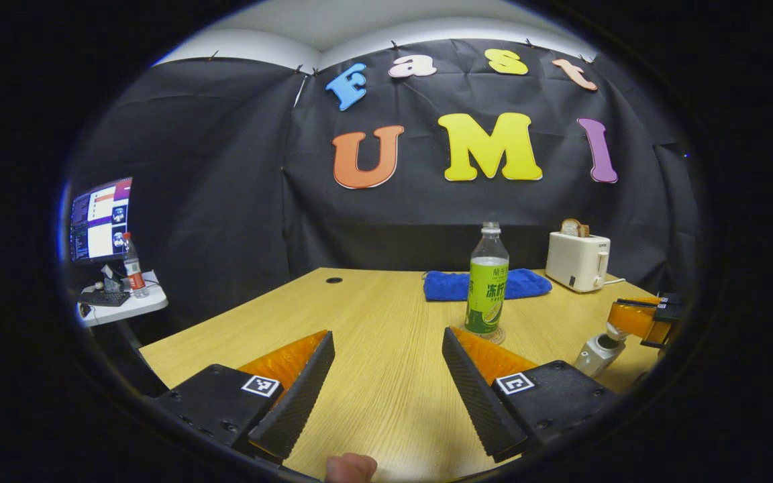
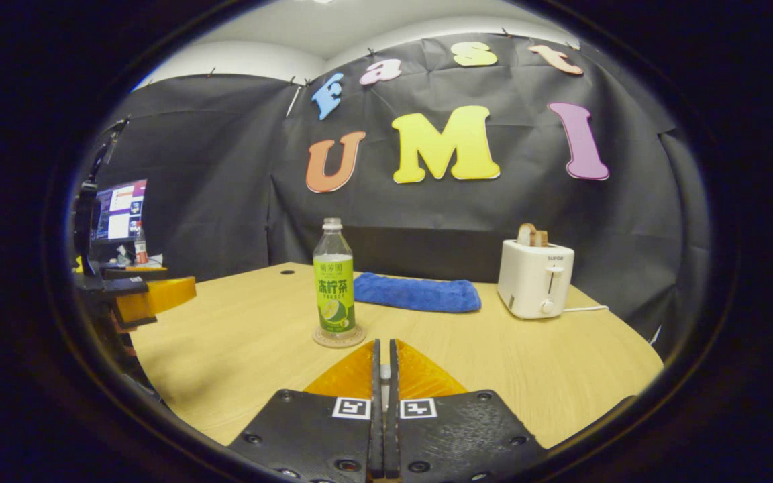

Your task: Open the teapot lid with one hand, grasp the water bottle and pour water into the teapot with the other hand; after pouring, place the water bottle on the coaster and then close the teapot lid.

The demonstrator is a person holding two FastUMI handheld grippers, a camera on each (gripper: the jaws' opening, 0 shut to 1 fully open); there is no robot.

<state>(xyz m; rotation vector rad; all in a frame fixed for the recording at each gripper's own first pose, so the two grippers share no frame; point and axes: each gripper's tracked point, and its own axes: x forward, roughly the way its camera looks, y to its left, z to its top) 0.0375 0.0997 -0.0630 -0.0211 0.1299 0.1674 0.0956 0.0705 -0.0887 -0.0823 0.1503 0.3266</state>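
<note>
The green-labelled water bottle (image 1: 487, 282) (image 2: 333, 285) stands upright on a round coaster (image 1: 498, 335) (image 2: 338, 339) mid-table. My left gripper (image 1: 386, 335) is open and holds nothing, its fingers low over the table just short of the bottle. It also shows at the left edge of the right gripper view (image 2: 158, 295). My right gripper (image 2: 384, 343) is shut on a small white piece, the teapot lid's knob (image 2: 384, 372). In the left gripper view this gripper (image 1: 618, 329) hangs over the small white teapot (image 1: 594, 359) at the right edge. Whether the lid sits on the pot is unclear.
A folded blue towel (image 1: 487, 284) (image 2: 417, 294) lies behind the bottle. A white toaster (image 1: 578, 260) (image 2: 535, 278) with bread stands at the back right. The wooden table (image 1: 373, 315) (image 2: 239, 335) has a cable hole at the back. A side desk with a monitor (image 1: 101, 218) is far left.
</note>
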